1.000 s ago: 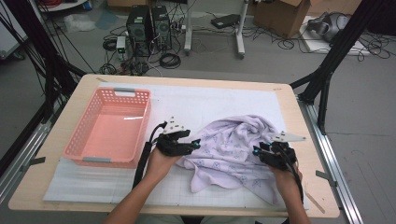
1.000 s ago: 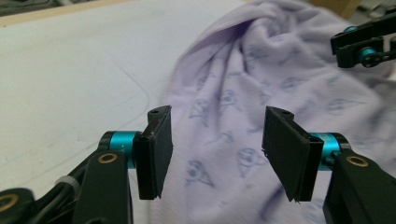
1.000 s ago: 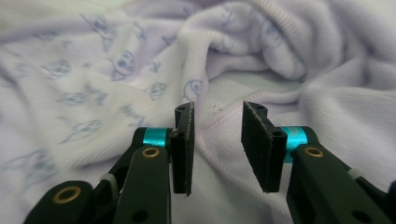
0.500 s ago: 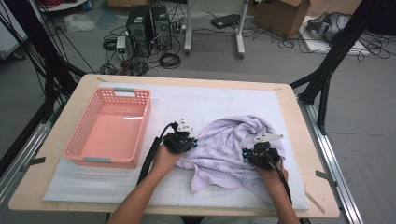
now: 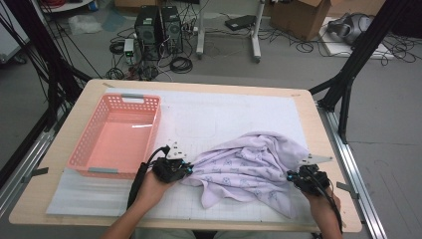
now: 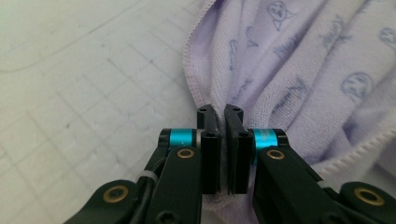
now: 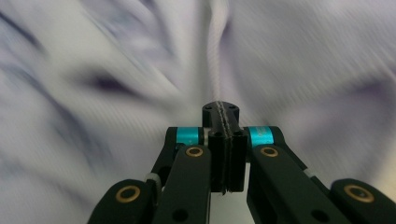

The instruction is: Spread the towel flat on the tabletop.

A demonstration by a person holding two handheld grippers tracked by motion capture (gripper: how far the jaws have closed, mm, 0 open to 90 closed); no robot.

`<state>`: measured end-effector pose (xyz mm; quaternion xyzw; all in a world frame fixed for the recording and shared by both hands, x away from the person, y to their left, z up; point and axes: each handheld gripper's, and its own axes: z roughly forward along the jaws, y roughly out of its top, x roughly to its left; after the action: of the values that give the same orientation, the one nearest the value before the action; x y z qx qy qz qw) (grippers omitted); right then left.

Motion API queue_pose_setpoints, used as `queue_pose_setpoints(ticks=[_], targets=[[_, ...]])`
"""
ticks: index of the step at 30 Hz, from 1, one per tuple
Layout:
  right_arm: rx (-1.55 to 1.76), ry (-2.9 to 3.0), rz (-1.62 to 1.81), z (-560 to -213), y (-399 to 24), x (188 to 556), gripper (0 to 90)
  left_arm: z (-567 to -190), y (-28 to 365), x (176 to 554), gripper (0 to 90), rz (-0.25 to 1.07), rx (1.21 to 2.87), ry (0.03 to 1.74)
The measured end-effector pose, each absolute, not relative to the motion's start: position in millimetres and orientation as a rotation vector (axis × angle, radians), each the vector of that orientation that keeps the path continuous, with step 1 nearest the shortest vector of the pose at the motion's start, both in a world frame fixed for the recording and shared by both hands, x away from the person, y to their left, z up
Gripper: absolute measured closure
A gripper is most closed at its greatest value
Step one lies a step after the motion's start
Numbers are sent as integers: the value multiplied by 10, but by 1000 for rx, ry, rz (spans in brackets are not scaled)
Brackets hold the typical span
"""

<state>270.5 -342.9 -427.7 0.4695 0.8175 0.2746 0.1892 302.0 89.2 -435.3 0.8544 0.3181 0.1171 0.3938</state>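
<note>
Lilac printed terry towel now stretches between both pinches. The left hand-held gripper and right hand-held gripper have just clamped its hems, wider apart than a second ago, ready for spreading.

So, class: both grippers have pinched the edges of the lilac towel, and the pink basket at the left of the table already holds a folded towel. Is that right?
Not quite. The pink basket holds nothing; the high view shows its bare floor. The rest stands: the left gripper and the right gripper are each shut on an edge of the lilac towel.
</note>
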Motion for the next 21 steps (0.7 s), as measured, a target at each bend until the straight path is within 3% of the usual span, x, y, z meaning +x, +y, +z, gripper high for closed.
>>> queue_pose_setpoints(ticks=[4, 6, 9, 18, 21], targets=[[1366, 2239, 800, -4232, -3625, 2595, 888, -4302, 875, 3028, 822, 272, 2155, 775], [1345, 2199, 885, -4183, -3657, 2576, 847, -4271, 803, 3089, 629, 269, 2136, 772], [1309, 2161, 950, -4131, -3615, 2618, 798, -4189, 618, 3213, 503, 283, 2086, 736], [1285, 2085, 1019, -4097, -3419, 2746, 587, -4007, -230, 3715, 489, 223, 2098, 619], [1295, 2062, 1031, -4097, -3443, 2736, 577, -4035, -450, 3874, 494, 215, 2136, 632]])
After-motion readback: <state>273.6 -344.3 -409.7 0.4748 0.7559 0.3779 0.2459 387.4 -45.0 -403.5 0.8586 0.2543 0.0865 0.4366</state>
